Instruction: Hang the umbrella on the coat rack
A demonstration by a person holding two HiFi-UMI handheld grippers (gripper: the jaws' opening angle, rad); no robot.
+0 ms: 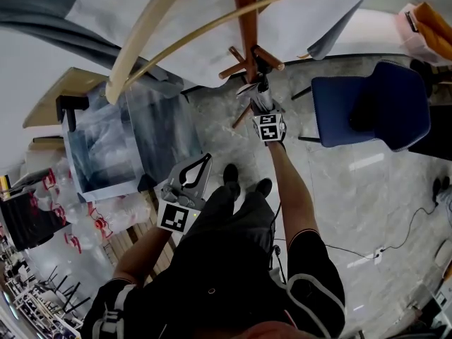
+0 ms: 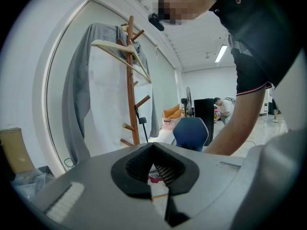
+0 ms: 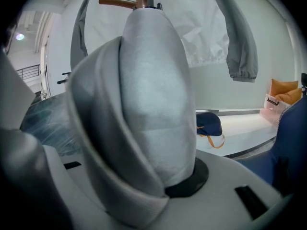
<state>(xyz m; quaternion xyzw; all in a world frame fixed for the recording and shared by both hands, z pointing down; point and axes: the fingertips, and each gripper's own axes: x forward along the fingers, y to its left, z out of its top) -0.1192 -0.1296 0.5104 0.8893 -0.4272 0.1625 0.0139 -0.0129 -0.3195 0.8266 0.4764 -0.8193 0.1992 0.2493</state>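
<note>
Umbrella point(image 3: 153, 95) sits clamped in right tongs point(image 1: 263, 106); left tongs point(image 2: 154, 148) closed, empty.

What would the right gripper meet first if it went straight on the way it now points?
The right gripper, shut on the folded umbrella, points at the coat rack. Going straight on, the umbrella's end would probably meet the rack near its lower pegs first; exact depth is unclear.
</note>
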